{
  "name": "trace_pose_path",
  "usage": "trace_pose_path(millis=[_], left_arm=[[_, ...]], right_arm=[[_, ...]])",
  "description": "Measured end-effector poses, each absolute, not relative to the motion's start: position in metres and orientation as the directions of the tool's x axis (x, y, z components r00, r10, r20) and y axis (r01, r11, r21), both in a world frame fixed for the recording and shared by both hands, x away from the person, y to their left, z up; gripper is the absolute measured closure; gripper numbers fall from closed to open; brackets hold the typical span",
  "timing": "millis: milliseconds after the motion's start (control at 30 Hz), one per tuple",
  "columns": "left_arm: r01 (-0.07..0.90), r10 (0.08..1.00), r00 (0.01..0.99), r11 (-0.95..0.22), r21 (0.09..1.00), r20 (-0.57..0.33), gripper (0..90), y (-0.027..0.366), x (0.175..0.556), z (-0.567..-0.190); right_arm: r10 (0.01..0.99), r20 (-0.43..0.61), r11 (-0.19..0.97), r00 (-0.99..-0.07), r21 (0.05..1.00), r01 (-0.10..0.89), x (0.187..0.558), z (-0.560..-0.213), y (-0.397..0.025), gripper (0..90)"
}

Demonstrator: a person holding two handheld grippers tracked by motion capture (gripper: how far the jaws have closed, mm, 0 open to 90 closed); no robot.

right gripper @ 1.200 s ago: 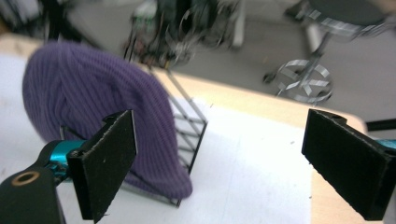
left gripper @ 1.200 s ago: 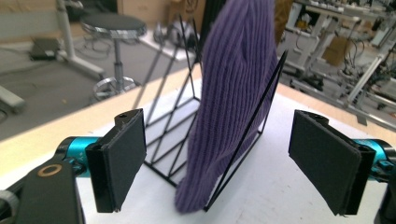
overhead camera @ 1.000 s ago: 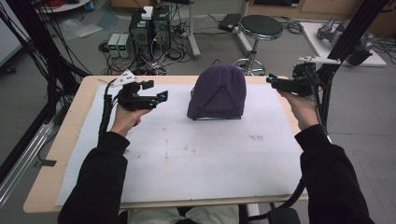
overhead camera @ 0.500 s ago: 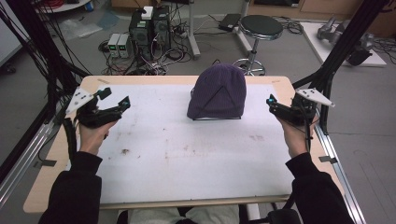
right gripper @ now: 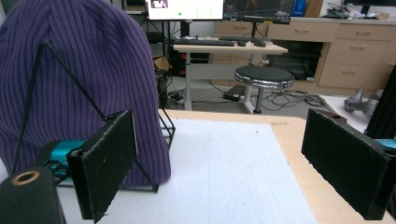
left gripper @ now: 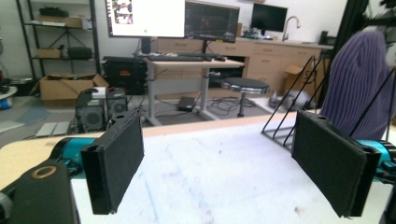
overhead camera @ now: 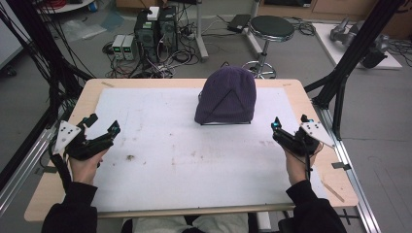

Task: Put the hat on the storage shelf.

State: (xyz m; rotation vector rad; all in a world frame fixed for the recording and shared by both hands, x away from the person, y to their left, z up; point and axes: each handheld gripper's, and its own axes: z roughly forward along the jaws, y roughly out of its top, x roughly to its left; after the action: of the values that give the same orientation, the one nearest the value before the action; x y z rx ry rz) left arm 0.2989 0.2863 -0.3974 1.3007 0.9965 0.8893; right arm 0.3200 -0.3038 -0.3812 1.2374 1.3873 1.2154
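A purple ribbed knit beanie (overhead camera: 226, 99) is left on its black wire stand (right gripper: 161, 122); both grippers' jaws are held wide, empty; an approach is judged next

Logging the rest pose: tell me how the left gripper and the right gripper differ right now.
The left gripper sits at the table's left edge, farther from the purple hat; the right gripper sits at the right edge, nearer it. The left one's jaws angle toward the table's middle, the right one's point more straight ahead. Both are open, empty and held above the white mat.
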Motion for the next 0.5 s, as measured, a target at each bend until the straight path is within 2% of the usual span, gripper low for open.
trace_pose_path(millis=[67, 133, 300, 333, 500], left_arm=[[0.032, 0.944, 0.314, 0.095, 0.995, -0.1, 18.3, 0.29, 0.294, -0.403], [0.028, 0.952, 0.288, 0.102, 0.994, -0.106, 18.2, 0.294, 0.291, -0.408], [0.019, 0.968, 0.228, 0.105, 0.994, -0.106, 17.1, 0.303, 0.282, -0.423], [0.019, 0.969, 0.222, 0.111, 0.994, -0.112, 17.1, 0.305, 0.281, -0.426], [0.025, 0.973, 0.211, 0.094, 0.995, -0.097, 17.1, 0.304, 0.279, -0.434]], right_arm=[[0.994, -0.01, 0.022, -0.107, 0.994, 0.107, 0.316, -0.39, -0.304, 9.7], [0.995, -0.014, 0.029, -0.102, 0.989, 0.147, 0.315, -0.395, -0.304, 9.6], [0.994, -0.024, 0.037, -0.104, 0.992, 0.123, 0.311, -0.408, -0.304, 9.6], [0.995, -0.032, 0.047, -0.096, 0.988, 0.149, 0.311, -0.41, -0.303, 9.6], [0.993, -0.065, 0.079, -0.096, 0.985, 0.155, 0.31, -0.413, -0.298, 9.6]])
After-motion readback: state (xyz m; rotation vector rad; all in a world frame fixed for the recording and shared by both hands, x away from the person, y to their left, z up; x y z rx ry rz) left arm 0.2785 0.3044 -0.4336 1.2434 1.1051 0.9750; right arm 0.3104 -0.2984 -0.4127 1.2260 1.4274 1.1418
